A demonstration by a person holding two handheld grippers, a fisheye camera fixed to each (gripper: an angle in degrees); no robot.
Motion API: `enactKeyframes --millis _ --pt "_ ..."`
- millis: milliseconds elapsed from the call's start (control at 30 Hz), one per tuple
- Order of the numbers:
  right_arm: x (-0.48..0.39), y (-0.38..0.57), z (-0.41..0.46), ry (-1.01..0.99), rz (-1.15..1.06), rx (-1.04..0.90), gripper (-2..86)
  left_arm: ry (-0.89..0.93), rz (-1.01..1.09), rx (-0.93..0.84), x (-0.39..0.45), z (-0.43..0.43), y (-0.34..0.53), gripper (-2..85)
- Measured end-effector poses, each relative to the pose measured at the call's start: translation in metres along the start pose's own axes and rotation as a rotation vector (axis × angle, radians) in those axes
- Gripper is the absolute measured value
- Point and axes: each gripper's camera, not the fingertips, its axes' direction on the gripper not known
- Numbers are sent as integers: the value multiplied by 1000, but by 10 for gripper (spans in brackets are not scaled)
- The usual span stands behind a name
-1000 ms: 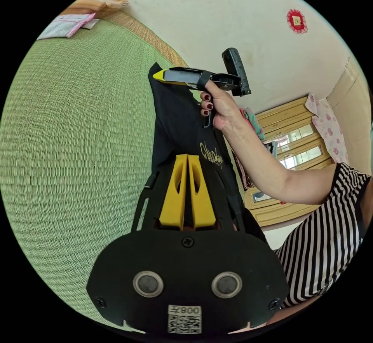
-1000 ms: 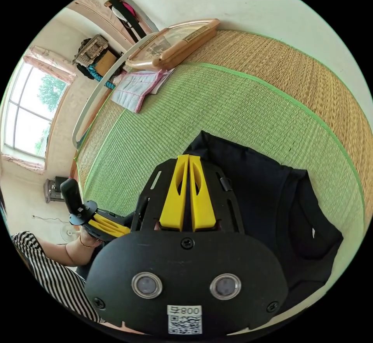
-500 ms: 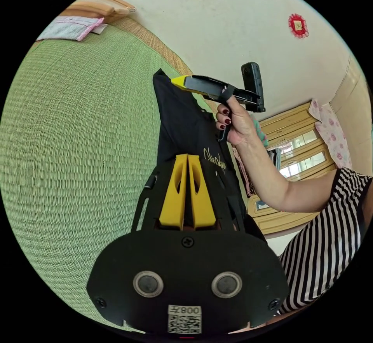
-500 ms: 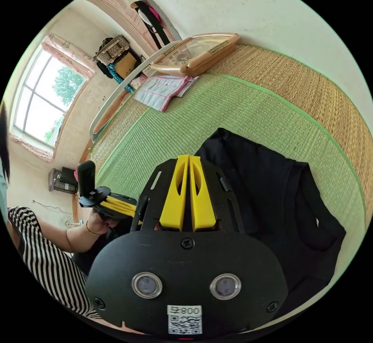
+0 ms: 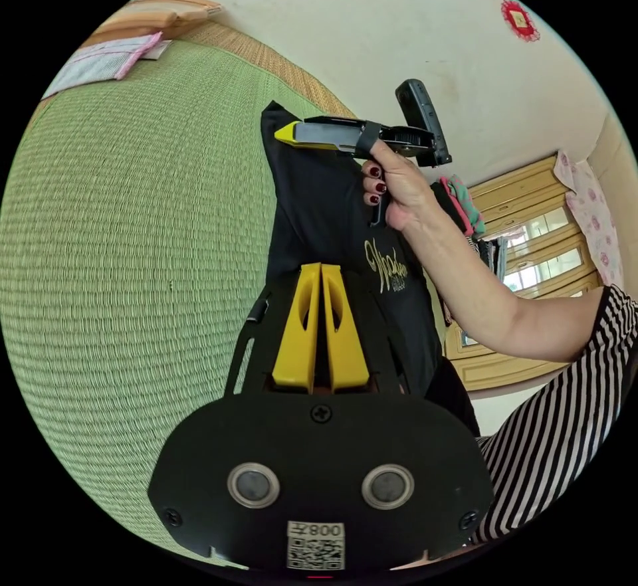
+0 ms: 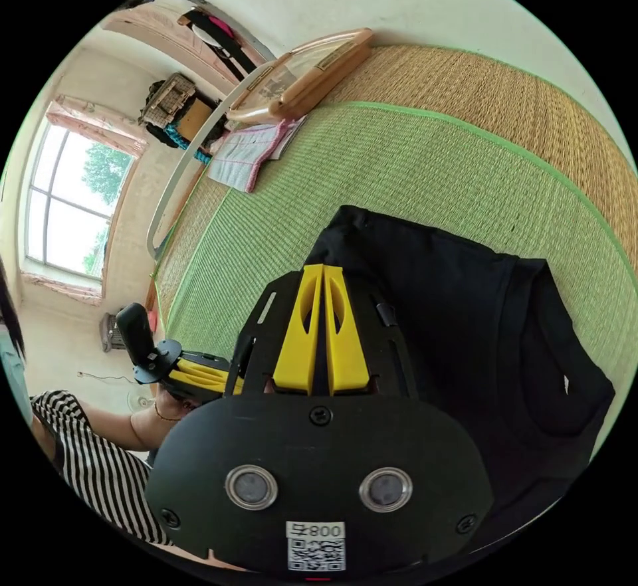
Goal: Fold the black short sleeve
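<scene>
The black short-sleeve shirt [image 5: 319, 200] with gold lettering hangs stretched between both grippers above the green mat. In the left gripper view my left gripper [image 5: 321, 268] is shut on one edge of it. Farther along that edge a hand holds my right gripper [image 5: 284, 134], its yellow tips closed on a corner. In the right gripper view my right gripper [image 6: 323, 270] is shut on the shirt [image 6: 452, 307], whose body and neck opening spread over the mat at the right. The left gripper [image 6: 209, 377] shows low at the left, its tips hidden behind the mount.
A woven green mat [image 5: 133, 247] with a tan border covers the bed. A folded pink-edged cloth [image 6: 249, 154] and a wooden-framed piece [image 6: 299, 74] lie at its far end. A person in a striped top [image 5: 551, 426] stands beside a wooden wardrobe [image 5: 525, 214]. There is a window [image 6: 66, 200].
Both grippers keep their hold on the shirt. The right gripper swung out and came back, and the gold lettering now faces the left camera more fully. Both cameras shifted slightly.
</scene>
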Motion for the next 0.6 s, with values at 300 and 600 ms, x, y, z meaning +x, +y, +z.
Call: enactKeyframes --millis 300,600 --pt "37 145 -96 167 142 97 1 71 -22 124 9 -19 21 0" --pt "134 348 -147 414 533 120 0 -105 -21 -20 34 1 7 0"
